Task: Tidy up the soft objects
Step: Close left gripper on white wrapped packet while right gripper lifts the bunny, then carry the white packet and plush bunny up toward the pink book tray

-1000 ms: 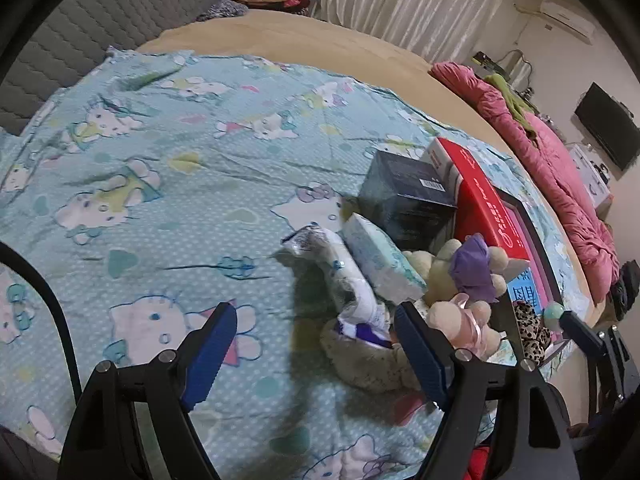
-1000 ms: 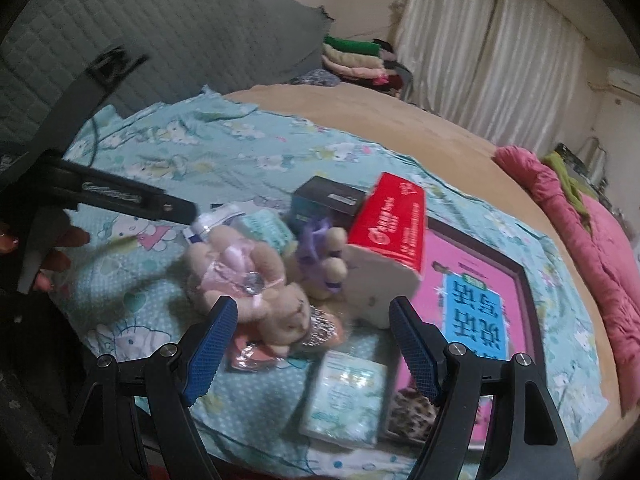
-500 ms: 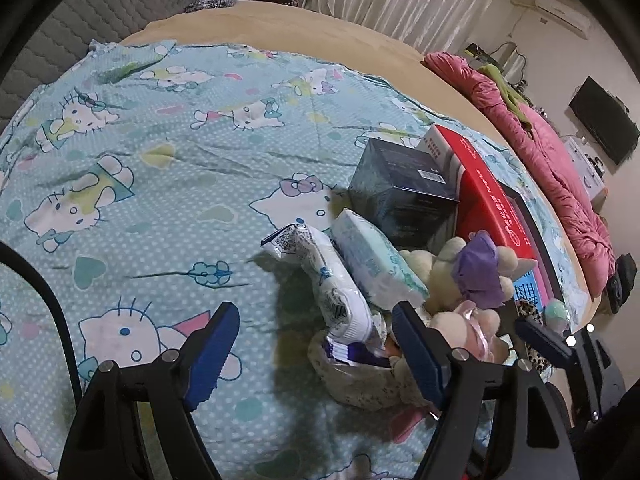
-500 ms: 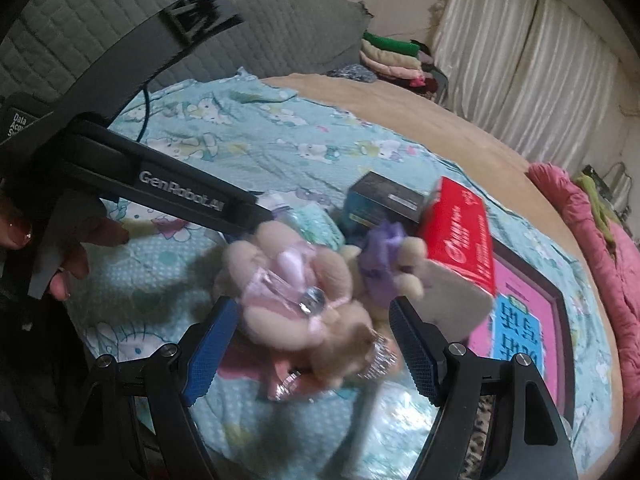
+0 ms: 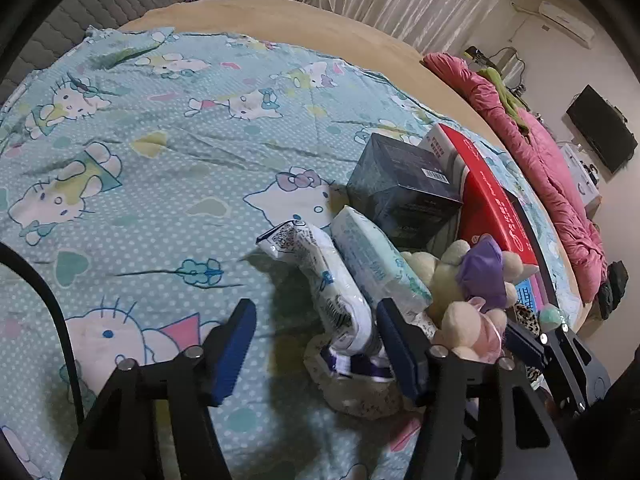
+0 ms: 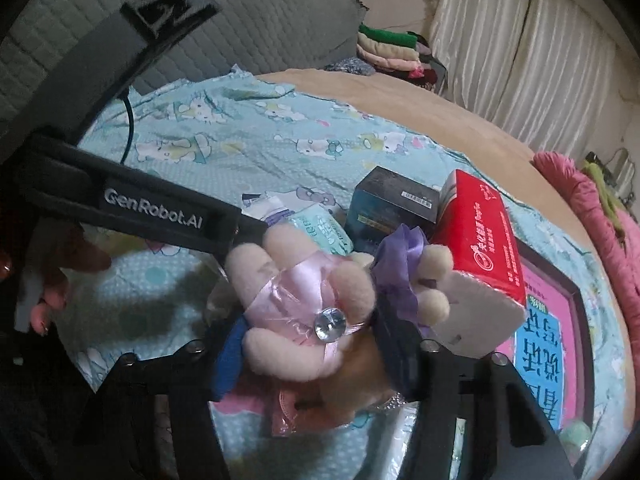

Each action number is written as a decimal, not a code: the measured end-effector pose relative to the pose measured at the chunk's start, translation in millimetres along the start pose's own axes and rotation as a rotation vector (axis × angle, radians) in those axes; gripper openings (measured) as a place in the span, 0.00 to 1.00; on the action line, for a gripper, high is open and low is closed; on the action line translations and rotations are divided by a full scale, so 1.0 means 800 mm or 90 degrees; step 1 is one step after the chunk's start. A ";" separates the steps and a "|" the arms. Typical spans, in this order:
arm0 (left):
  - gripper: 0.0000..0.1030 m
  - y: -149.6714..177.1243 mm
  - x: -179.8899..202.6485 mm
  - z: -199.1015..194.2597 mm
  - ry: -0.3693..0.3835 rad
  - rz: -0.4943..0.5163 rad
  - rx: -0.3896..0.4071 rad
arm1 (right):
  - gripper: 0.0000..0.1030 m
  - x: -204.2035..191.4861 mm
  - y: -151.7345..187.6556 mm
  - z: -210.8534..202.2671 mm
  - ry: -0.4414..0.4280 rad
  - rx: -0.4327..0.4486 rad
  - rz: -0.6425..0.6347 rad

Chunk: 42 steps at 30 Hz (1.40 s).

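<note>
1. Two blue-padded fingers of the left gripper [image 5: 314, 346] stand wide apart at 6 o'clock in the left wrist view, with nothing between them but the turquoise cat-print bedsheet [image 5: 152, 168].
2. Just beyond its right finger, at 4 o'clock, lies a heap: a crinkled white plastic pack [image 5: 320, 276], a pale green tissue pack [image 5: 376, 256] leaning beside it, and a cream plush bear with a purple bow [image 5: 476, 272].
3. Behind the heap, toward 2 o'clock, a dark blue carton [image 5: 404, 184] touches a long red tissue box [image 5: 488, 196].
4. At 4 o'clock a pink-ribboned beige plush toy [image 5: 472, 328] sits against the black tip of the right gripper [image 5: 532, 344].
5. In the right wrist view, the right gripper's blue fingers [image 6: 228, 356] flank the pink-ribboned toy [image 6: 304, 304] at centre, pressed against its sides; the jaws are part-way closed around it.
6. The purple-bowed bear [image 6: 404, 268] touches the toy at 2 o'clock, with the red box [image 6: 480, 236] beyond.
7. At 9 o'clock the left gripper's black body [image 6: 152, 208] crosses the sheet [image 6: 256, 140].
8. At 4 o'clock lies a pink and blue framed board [image 6: 548, 340].
</note>
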<state>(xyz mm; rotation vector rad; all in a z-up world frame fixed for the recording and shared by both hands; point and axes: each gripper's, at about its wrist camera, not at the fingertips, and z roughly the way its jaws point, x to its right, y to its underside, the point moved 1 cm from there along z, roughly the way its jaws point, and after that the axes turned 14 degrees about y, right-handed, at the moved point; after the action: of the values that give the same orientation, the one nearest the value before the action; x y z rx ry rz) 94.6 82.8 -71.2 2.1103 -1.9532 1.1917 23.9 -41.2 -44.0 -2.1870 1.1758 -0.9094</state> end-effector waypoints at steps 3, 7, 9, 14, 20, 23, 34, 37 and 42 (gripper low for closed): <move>0.55 -0.003 0.000 0.004 -0.001 -0.001 0.000 | 0.50 0.008 0.000 -0.004 -0.009 0.005 0.019; 0.37 -0.006 -0.001 0.009 -0.002 -0.004 -0.006 | 0.48 0.020 0.002 -0.015 -0.019 0.011 0.049; 0.29 -0.005 -0.002 0.014 0.002 -0.007 -0.017 | 0.48 0.026 0.003 -0.020 -0.021 0.014 0.060; 0.20 -0.001 -0.004 0.013 0.010 -0.001 -0.013 | 0.47 0.040 0.008 -0.032 -0.020 0.018 0.082; 0.16 0.008 -0.019 0.002 0.035 -0.027 -0.001 | 0.47 0.051 0.011 -0.044 -0.020 0.025 0.096; 0.16 0.011 -0.023 -0.008 0.018 -0.026 0.016 | 0.47 0.057 0.011 -0.047 -0.021 0.028 0.104; 0.16 0.022 0.004 -0.045 -0.049 0.019 0.041 | 0.47 0.071 0.010 -0.063 -0.024 0.049 0.129; 0.16 0.023 0.022 -0.053 -0.058 0.047 0.046 | 0.47 0.076 0.009 -0.071 -0.023 0.059 0.139; 0.16 0.026 0.056 -0.063 -0.065 0.093 0.055 | 0.47 0.085 0.010 -0.082 -0.024 0.075 0.150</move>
<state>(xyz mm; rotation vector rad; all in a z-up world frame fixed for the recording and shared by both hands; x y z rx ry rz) 48.1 66.2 -20.9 2.1417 -2.1731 1.2352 -1.4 -110.3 15.5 -1.9165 1.2960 -0.8124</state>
